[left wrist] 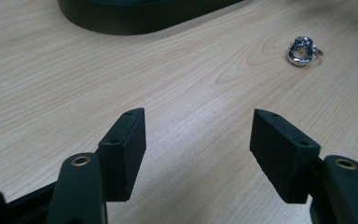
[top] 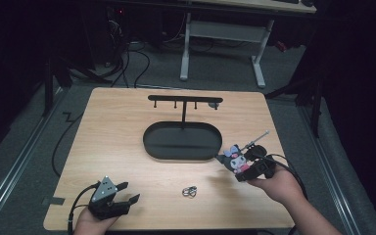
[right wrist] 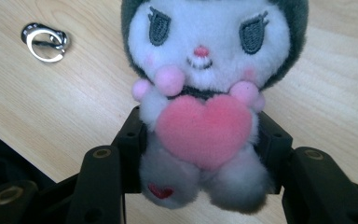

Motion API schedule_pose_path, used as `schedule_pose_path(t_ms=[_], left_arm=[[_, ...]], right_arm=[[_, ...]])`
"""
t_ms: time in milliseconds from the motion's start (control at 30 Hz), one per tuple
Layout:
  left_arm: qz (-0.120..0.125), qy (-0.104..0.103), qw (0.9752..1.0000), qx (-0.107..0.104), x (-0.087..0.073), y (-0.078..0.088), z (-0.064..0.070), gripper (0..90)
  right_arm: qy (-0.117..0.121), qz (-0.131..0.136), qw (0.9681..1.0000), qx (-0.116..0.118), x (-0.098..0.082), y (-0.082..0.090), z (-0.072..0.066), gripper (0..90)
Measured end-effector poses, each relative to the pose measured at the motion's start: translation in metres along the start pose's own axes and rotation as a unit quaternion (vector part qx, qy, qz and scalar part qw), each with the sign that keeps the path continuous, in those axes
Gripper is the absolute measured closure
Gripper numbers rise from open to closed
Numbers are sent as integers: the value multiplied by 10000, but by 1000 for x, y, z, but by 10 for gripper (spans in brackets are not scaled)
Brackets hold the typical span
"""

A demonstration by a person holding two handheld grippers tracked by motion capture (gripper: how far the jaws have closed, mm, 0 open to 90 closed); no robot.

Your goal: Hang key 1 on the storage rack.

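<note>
Low in the high view, right of centre, the right gripper [top: 239,167] clamps a plush toy [top: 236,158] by its body; in the right gripper view the jaws press both sides of the toy [right wrist: 205,93] behind its pink heart. At lower left, the left gripper [top: 127,192] hovers with its jaws spread wide and empty. Between them a metal ring [top: 190,191] lies on the table [top: 112,127]. Mid-frame stands a black rack [top: 183,126] with an oval base.
</note>
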State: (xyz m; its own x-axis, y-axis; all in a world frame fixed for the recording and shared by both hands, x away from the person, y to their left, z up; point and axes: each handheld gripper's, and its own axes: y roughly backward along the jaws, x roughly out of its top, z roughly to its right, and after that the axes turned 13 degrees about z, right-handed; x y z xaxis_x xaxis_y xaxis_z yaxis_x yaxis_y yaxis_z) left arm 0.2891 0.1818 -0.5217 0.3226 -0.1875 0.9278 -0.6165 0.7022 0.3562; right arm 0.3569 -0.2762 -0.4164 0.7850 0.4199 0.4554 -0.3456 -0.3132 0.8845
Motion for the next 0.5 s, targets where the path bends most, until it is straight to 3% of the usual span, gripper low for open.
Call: schedule_pose_path(t_ms=[167, 500], left_arm=[[-56, -11, 10000, -44, -1, -7, 0, 367], [-54, -68, 9999, -58, -1, -5, 2, 367]], right_arm=[[-50, 85, 9999, 97, 7, 7, 0, 493], [-33, 176, 9998, 57, 20, 22, 2, 493]])
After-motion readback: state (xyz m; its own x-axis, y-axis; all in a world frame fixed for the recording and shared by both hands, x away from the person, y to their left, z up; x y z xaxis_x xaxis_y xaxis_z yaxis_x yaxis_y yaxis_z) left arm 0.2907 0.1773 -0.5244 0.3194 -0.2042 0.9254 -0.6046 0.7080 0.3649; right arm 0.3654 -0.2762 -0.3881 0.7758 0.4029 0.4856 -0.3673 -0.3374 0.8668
